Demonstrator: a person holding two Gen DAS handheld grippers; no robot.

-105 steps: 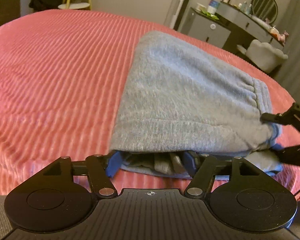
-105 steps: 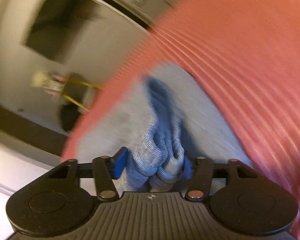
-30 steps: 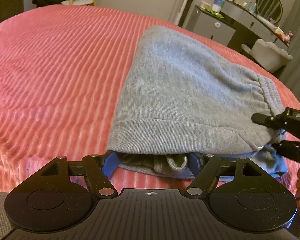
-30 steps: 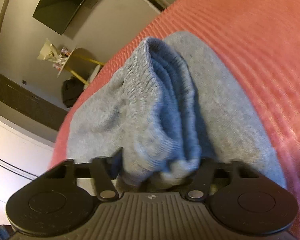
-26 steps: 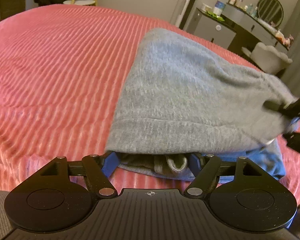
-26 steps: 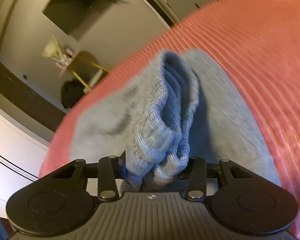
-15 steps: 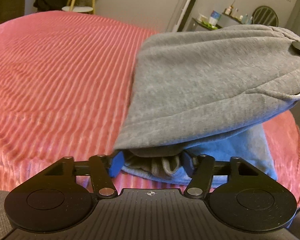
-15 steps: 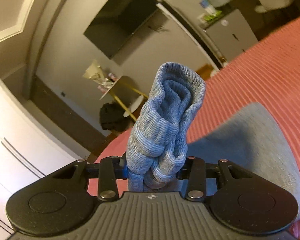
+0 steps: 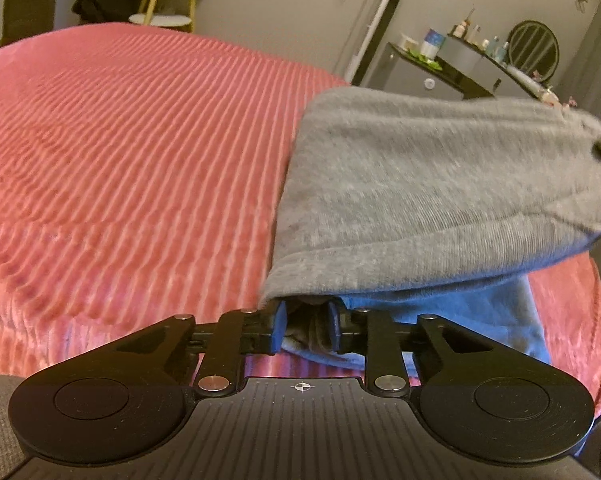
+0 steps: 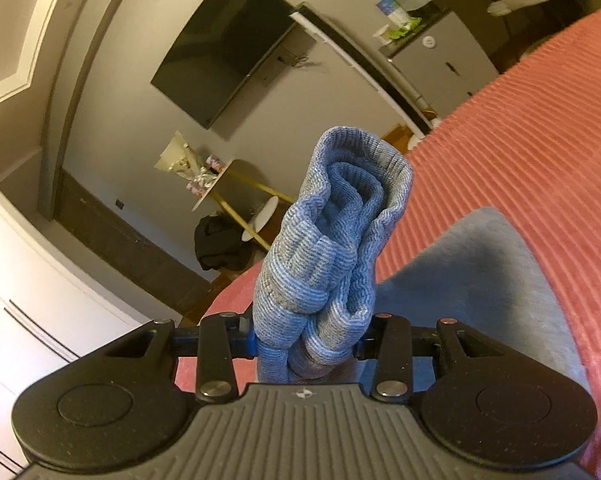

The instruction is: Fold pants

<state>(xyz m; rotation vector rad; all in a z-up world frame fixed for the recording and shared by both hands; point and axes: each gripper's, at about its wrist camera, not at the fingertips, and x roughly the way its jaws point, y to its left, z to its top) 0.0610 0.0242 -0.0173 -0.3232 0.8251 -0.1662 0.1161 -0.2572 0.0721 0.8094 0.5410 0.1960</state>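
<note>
The grey pants (image 9: 428, 184) lie folded on the pink ribbed bedspread (image 9: 132, 152), their near right part lifted off it. My left gripper (image 9: 305, 326) is shut on the pants' near edge, pinching bunched fabric between its blue pads. My right gripper (image 10: 306, 340) is shut on the ribbed waistband (image 10: 336, 240), which stands up in a thick bunch between the fingers, raised above the bed. The rest of the pants hangs below in the right wrist view (image 10: 480, 280). The right gripper itself is hidden behind fabric in the left wrist view.
A dresser (image 9: 452, 72) with bottles and a round mirror (image 9: 534, 50) stands beyond the bed at right. A wall television (image 10: 228, 48), a gold-legged side table (image 10: 228, 184) and a dark bag (image 10: 216, 248) lie past the bed's far side.
My left gripper has closed from open onto the near edge. My right gripper has lifted the waistband well off the bed, raising the pants' right side.
</note>
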